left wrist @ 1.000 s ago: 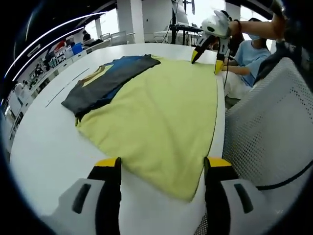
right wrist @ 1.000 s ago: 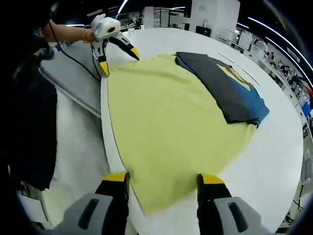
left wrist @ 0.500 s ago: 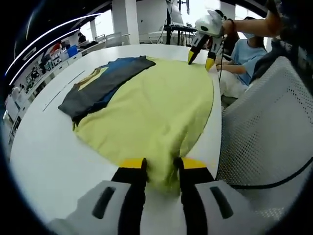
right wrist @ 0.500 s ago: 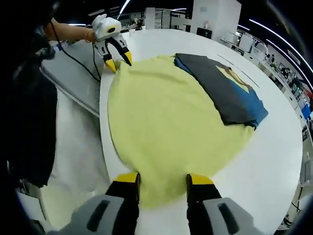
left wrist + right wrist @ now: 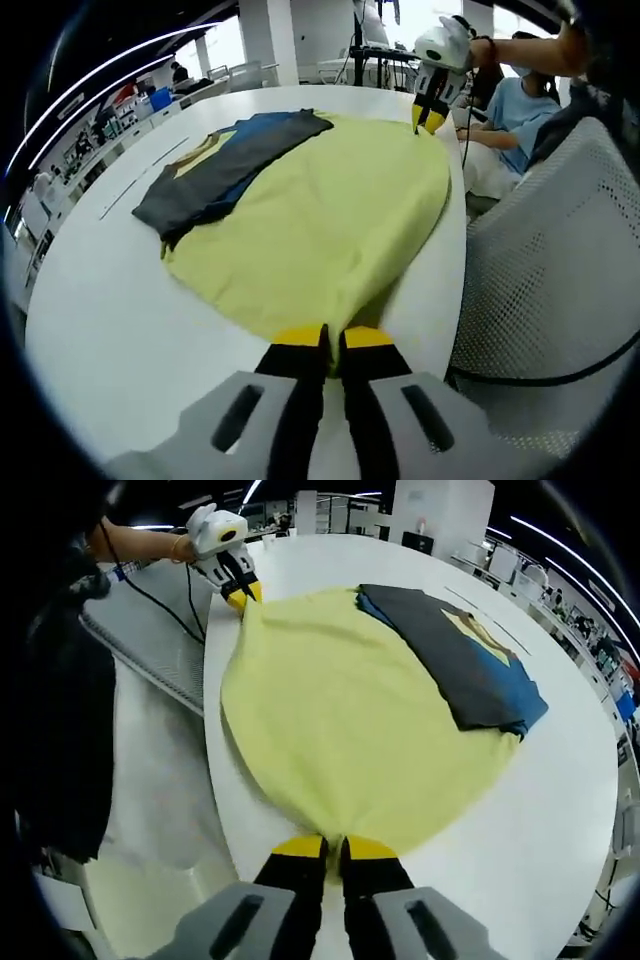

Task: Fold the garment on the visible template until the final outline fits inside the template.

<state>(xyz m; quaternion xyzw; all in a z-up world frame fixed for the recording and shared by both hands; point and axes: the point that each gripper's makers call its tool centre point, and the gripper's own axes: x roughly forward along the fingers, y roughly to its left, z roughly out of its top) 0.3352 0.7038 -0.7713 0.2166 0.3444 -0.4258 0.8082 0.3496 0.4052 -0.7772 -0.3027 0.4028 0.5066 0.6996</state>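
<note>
Yellow garment [image 5: 320, 220] lies stretched lengthwise between left gripper [image 5: 333, 338] and right gripper [image 5: 334, 847], each clamped on an opposite corner.

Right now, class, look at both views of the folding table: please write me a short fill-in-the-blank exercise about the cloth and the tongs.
1. Both tongs, left and right, are ____ on the yellow garment.
2. The yellow garment lies on a ____ table.
3. Beside it lies a folded dark grey and ____ garment.

Missing words: shut; white; blue
</note>
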